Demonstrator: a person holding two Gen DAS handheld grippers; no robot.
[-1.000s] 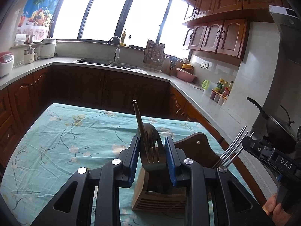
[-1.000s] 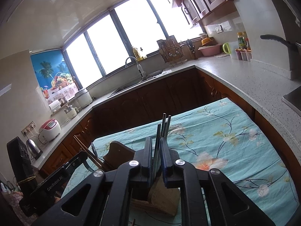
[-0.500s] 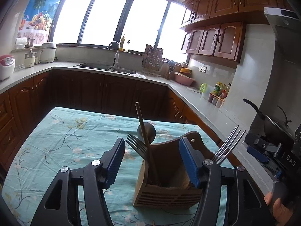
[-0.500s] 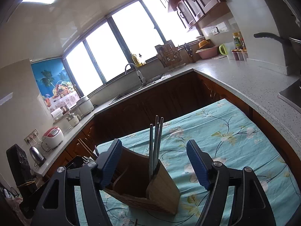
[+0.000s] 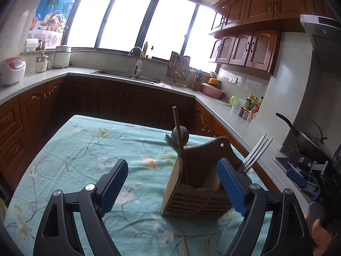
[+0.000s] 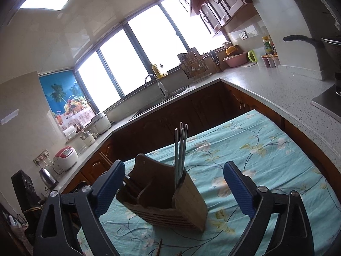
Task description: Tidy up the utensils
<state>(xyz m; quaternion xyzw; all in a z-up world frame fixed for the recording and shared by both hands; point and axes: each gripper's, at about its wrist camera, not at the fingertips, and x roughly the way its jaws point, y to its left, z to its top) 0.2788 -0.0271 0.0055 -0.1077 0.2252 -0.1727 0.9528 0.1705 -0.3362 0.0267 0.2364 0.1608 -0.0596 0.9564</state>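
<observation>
A wooden utensil holder (image 5: 198,183) stands on the teal flowered tablecloth (image 5: 85,155); it also shows in the right wrist view (image 6: 170,198). A fork and spoon (image 5: 178,140) and a wooden chopstick (image 5: 177,123) stand in its left compartment. Metal chopsticks (image 5: 255,153) stand in its right compartment, also seen from the right wrist (image 6: 180,149). My left gripper (image 5: 172,185) is open and empty, just in front of the holder. My right gripper (image 6: 173,188) is open and empty, its fingers either side of the holder.
Loose wooden chopsticks (image 5: 184,243) lie on the cloth near the front edge. Dark wood cabinets and a grey counter (image 5: 223,115) run behind and to the right of the table. A pan (image 5: 307,140) sits on the stove at the right.
Both grippers have opened, letting go of the fork and spoon and of the metal chopsticks, which now stand in the holder. Both grippers have drawn back a little.
</observation>
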